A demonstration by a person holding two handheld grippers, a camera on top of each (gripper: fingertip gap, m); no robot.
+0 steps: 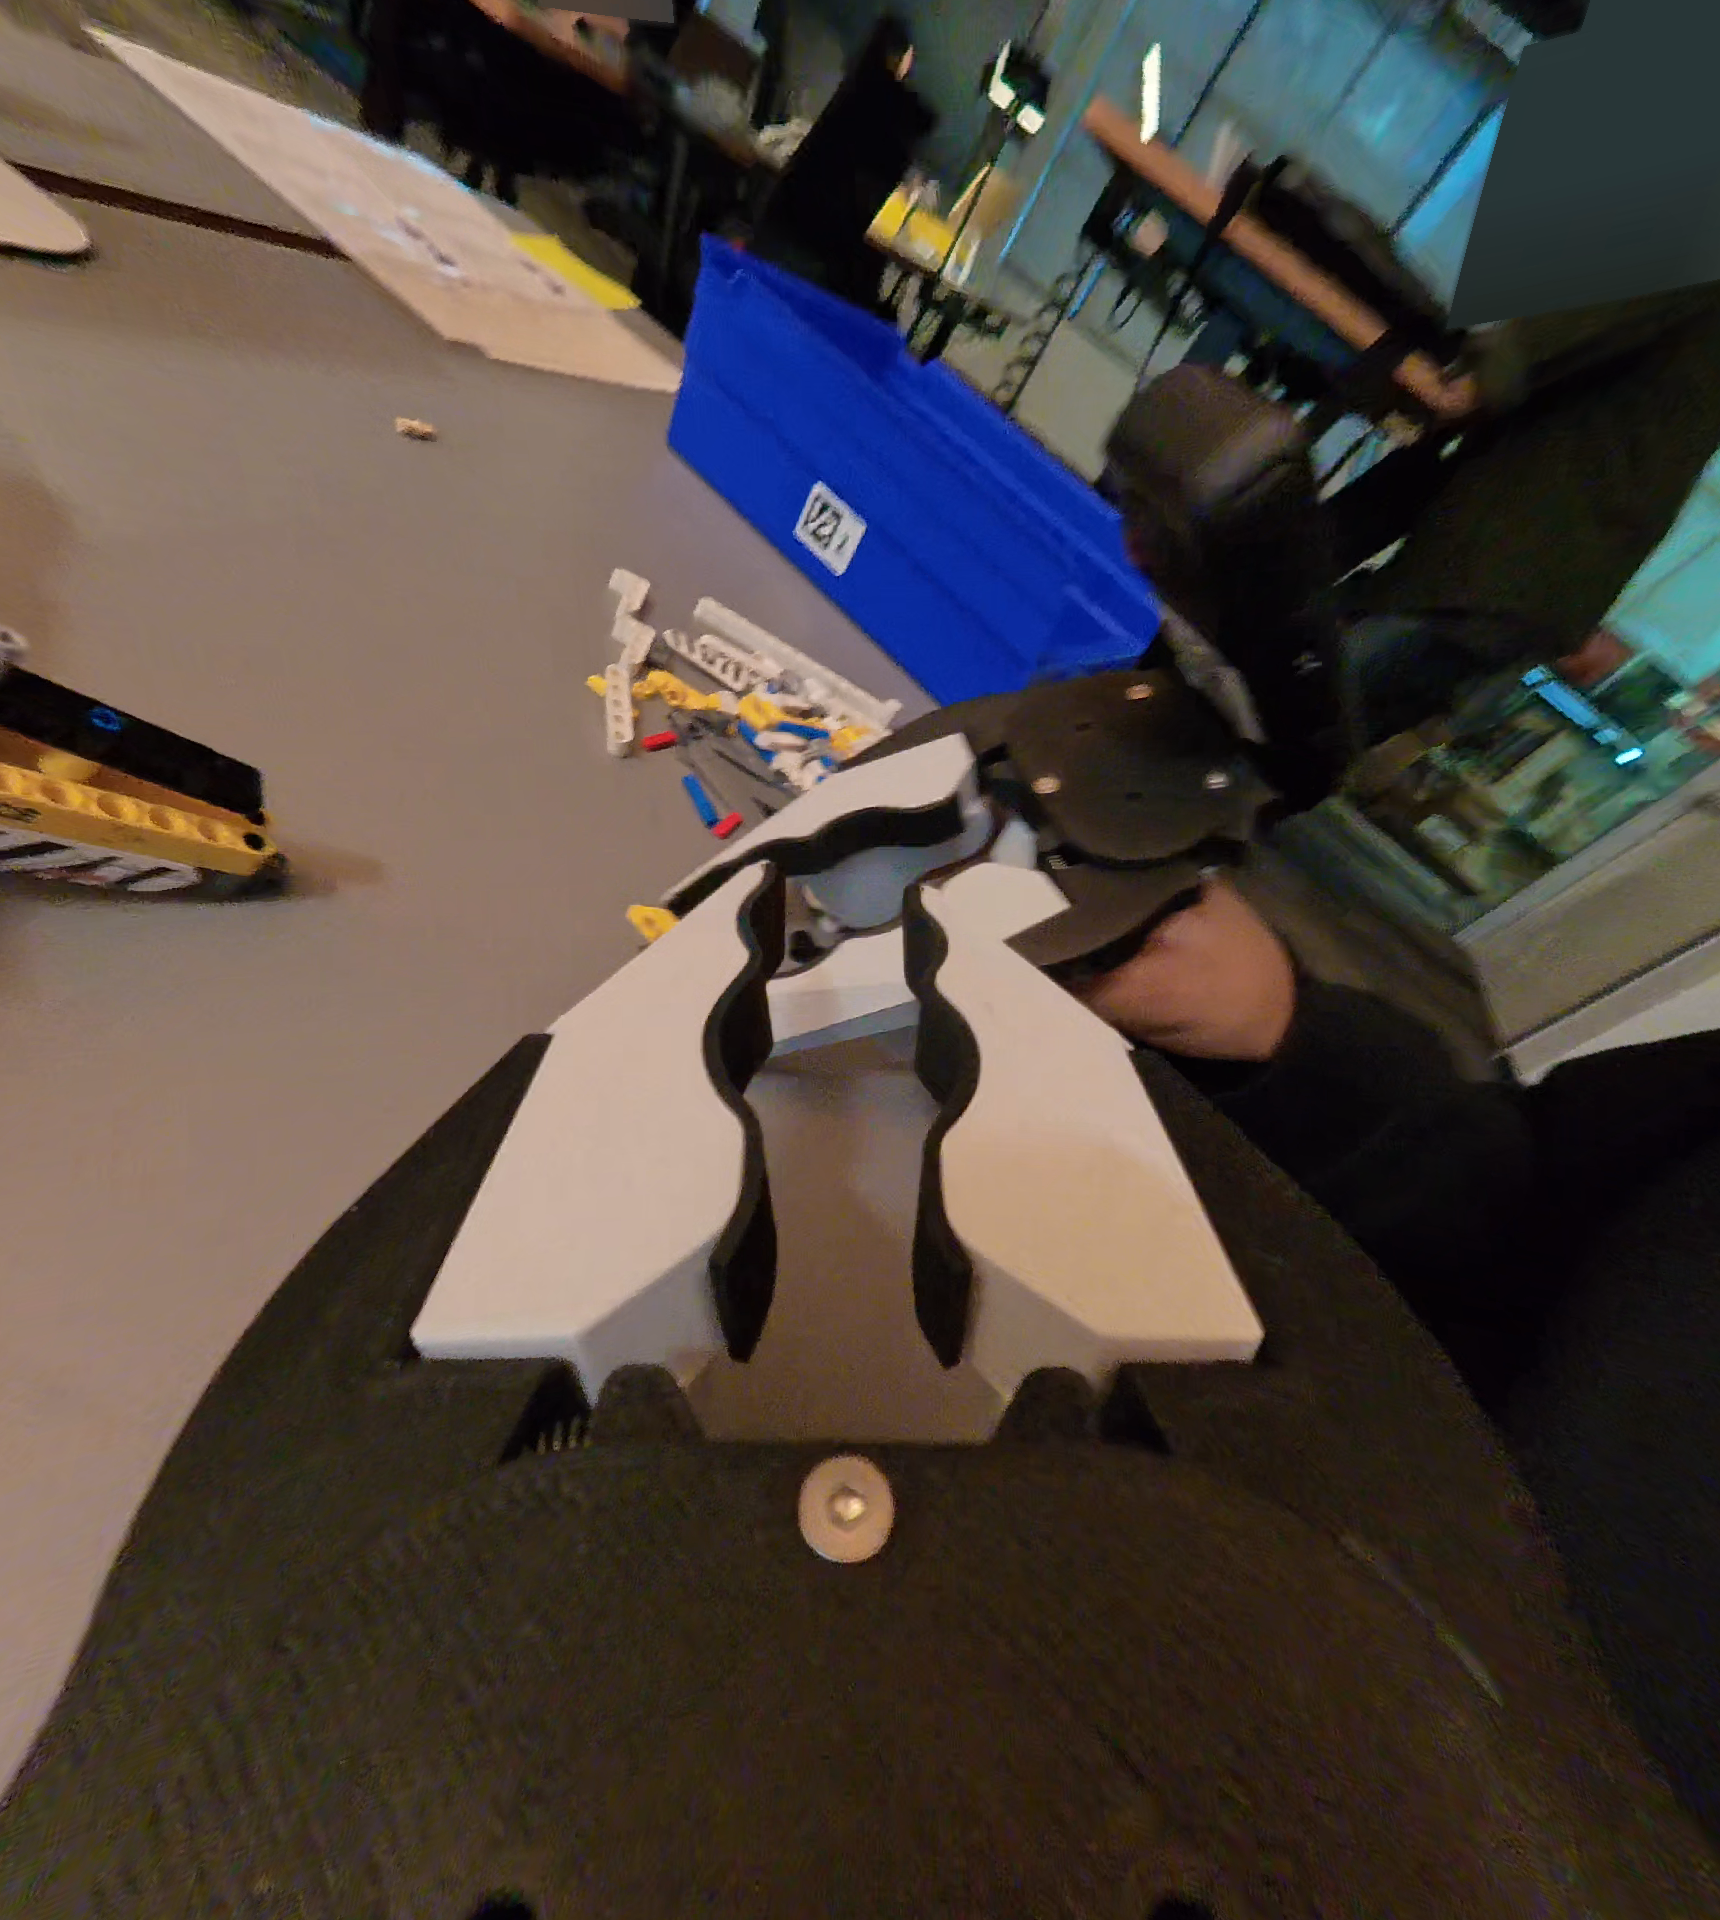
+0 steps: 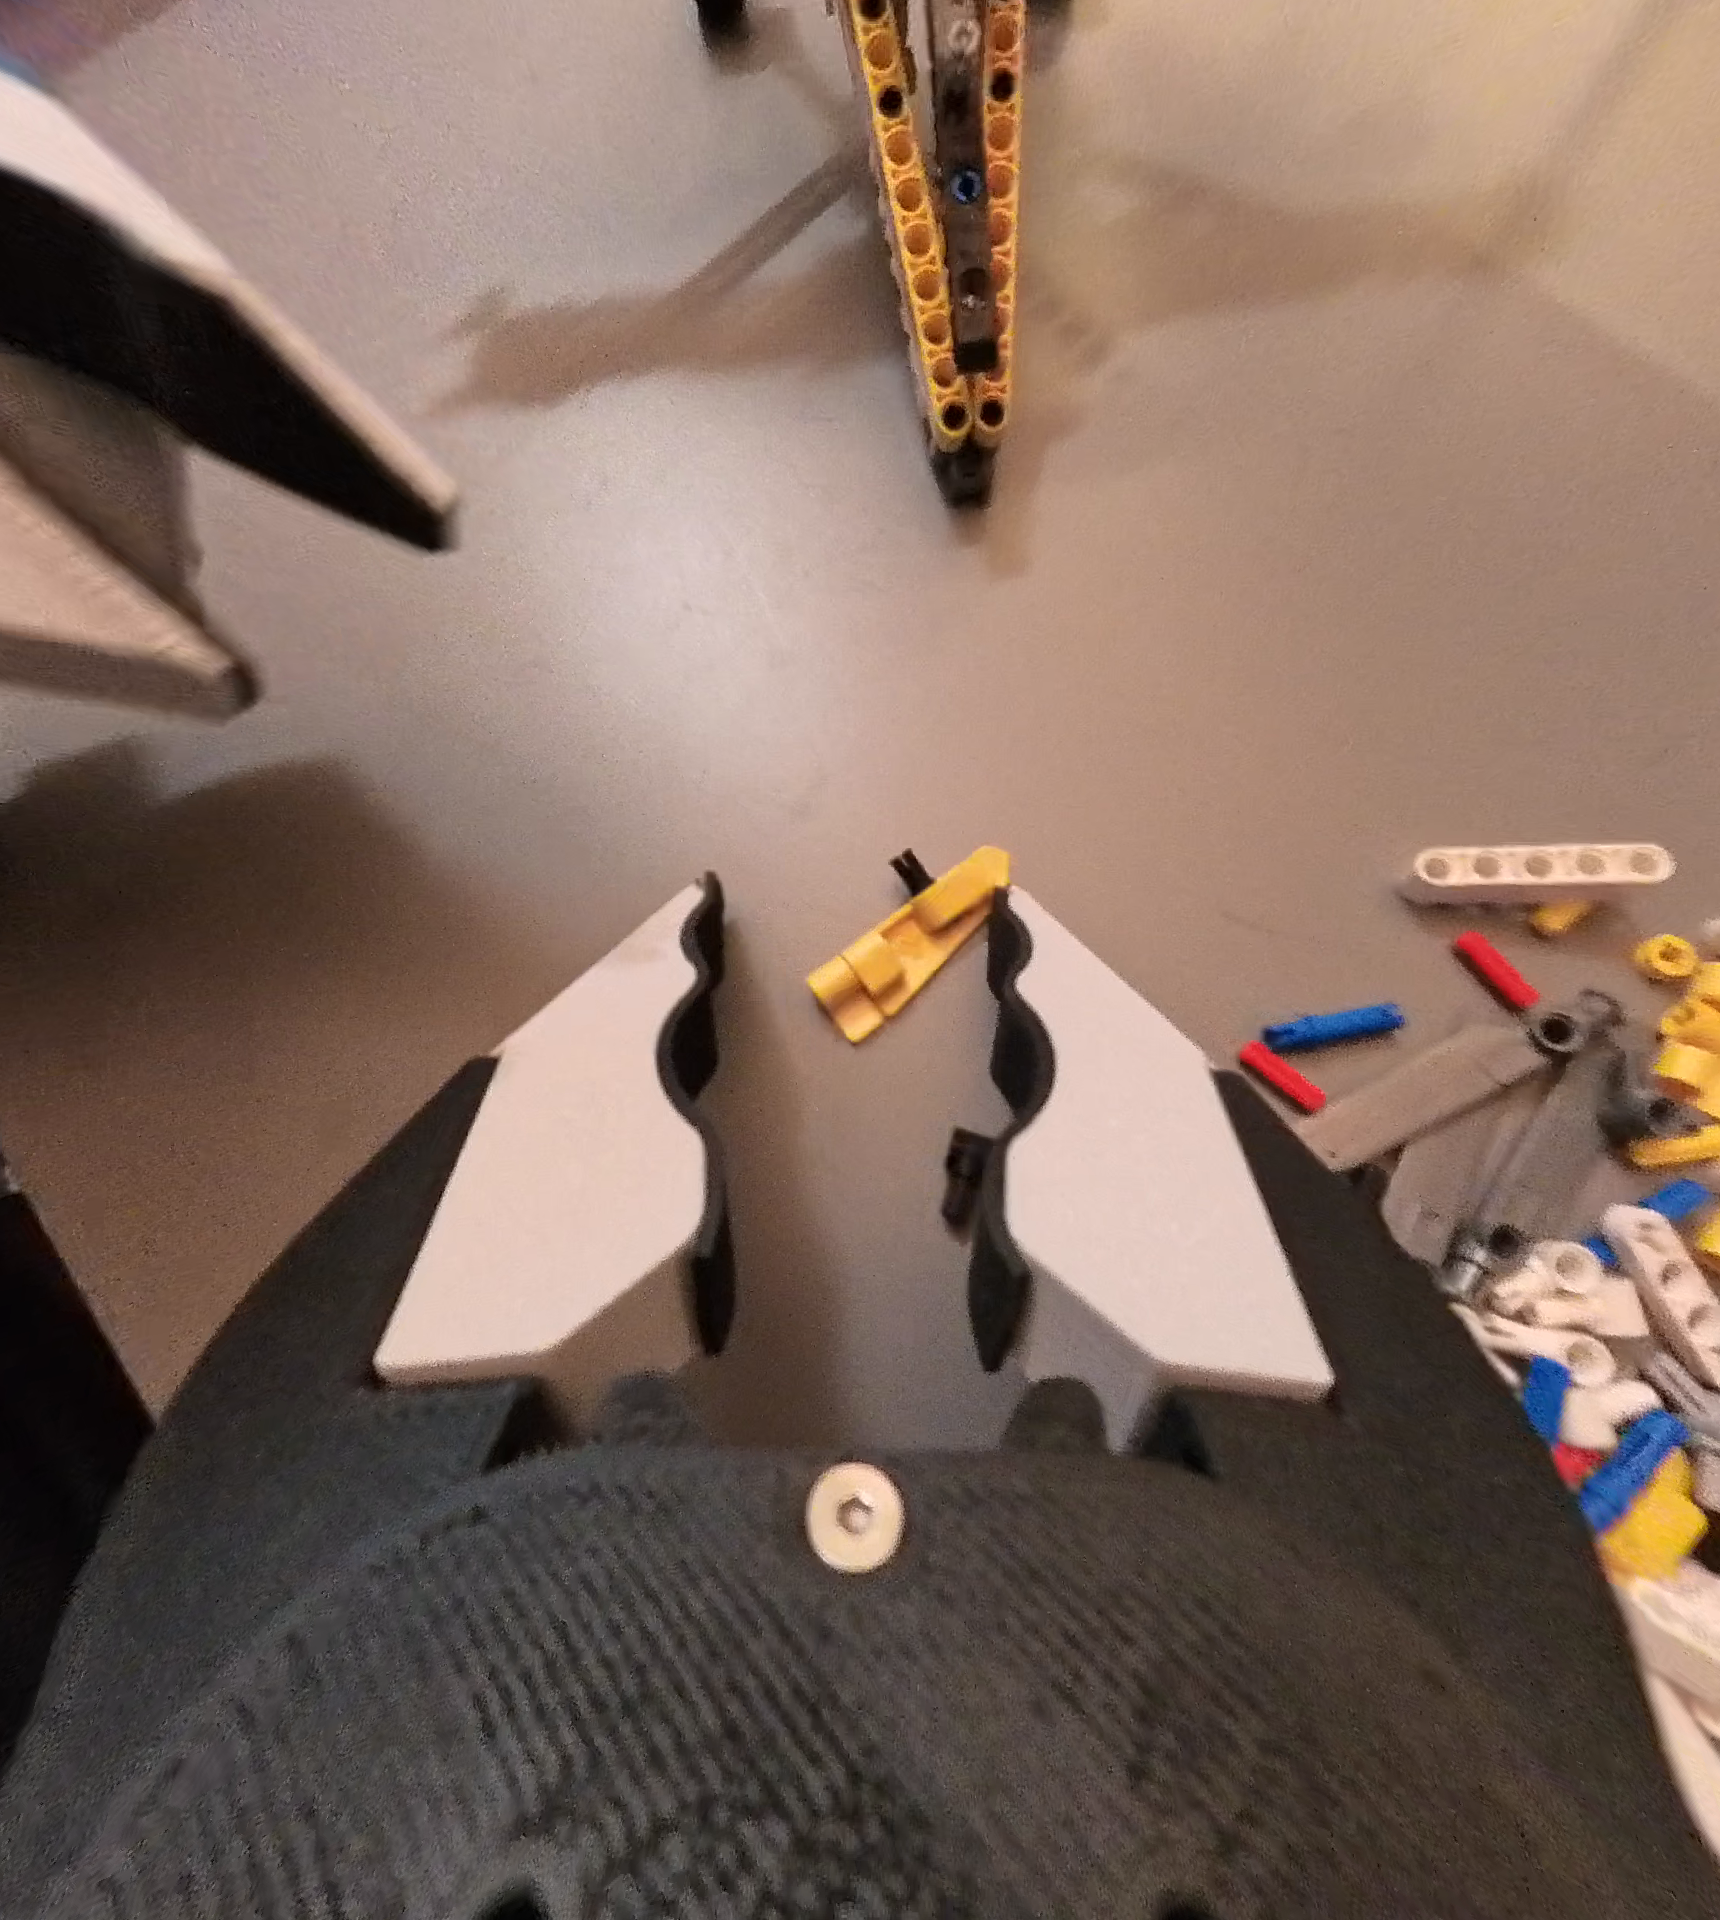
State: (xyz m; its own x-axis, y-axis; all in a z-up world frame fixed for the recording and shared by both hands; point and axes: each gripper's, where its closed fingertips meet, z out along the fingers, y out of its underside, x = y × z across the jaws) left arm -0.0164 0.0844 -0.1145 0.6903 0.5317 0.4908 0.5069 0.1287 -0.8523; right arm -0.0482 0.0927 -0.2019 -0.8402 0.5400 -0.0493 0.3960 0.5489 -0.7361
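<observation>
My right gripper [image 2: 851,899] is open and points down at the grey table [image 2: 627,623]. A small yellow toy-brick piece [image 2: 903,951] with a black pin lies on the table between its fingertips, close to the right fingertip [image 2: 1003,914]; no pad presses on it. A loose black pin [image 2: 960,1184] sits by the right pad. My left gripper [image 1: 843,894] is open with nothing between its pads, just in front of the right gripper's white finger [image 1: 866,800]. The left gripper's fingers [image 2: 243,416] show at the left of the right wrist view.
A long yellow-and-black brick assembly [image 2: 949,260] stands on the table; it also shows in the left wrist view [image 1: 77,800]. A pile of loose pieces [image 2: 1666,1247] lies to the right. A blue bin [image 1: 887,468] and paper sheets [image 1: 420,229] lie beyond. The grippers' ends are close to 9 cm from one another.
</observation>
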